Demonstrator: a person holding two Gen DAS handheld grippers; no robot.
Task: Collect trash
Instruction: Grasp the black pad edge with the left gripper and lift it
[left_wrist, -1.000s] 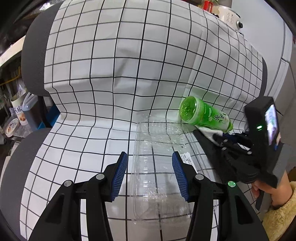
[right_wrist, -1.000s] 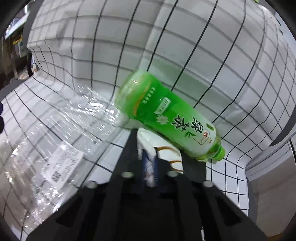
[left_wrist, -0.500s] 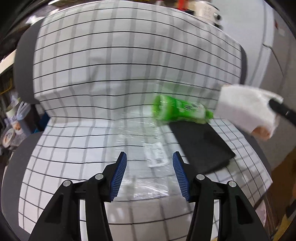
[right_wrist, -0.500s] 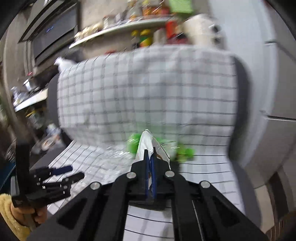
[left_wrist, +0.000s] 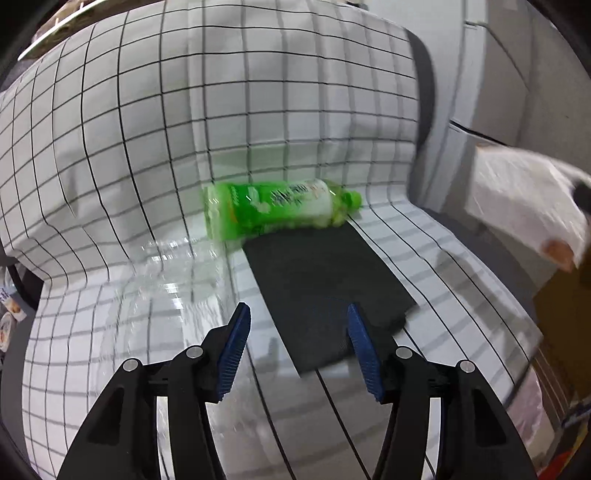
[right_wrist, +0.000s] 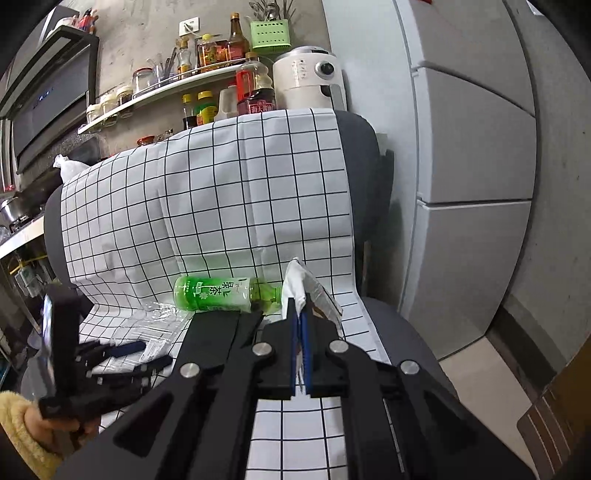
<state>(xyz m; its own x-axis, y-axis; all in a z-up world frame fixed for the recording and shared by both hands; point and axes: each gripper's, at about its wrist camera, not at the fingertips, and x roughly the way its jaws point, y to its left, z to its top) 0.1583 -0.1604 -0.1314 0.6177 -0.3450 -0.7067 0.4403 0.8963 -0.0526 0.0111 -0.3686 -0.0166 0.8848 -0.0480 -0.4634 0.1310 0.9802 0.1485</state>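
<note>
My right gripper (right_wrist: 300, 314) is shut on a crumpled white wrapper (right_wrist: 297, 282) and holds it up above the seat's right side; the wrapper also shows at the right of the left wrist view (left_wrist: 524, 201). A green tea bottle (left_wrist: 277, 212) lies on its side at the back of the checked seat cover (left_wrist: 110, 166), also in the right wrist view (right_wrist: 221, 293). A clear plastic tray (left_wrist: 173, 266) lies left of a black sheet (left_wrist: 325, 284). My left gripper (left_wrist: 297, 345) is open and empty above the sheet's near edge and shows in the right wrist view (right_wrist: 147, 354).
The chair back (right_wrist: 221, 192) rises behind the bottle. A grey fridge (right_wrist: 472, 147) stands right of the chair. A shelf with bottles and jars (right_wrist: 207, 77) and a white cooker (right_wrist: 308, 79) lie behind it. A brown cardboard box (left_wrist: 565, 314) stands at the right.
My right gripper lifted the white wrapper off the seat and drew back to the right. My left gripper swung right, from over the clear tray to over the black sheet, still open.
</note>
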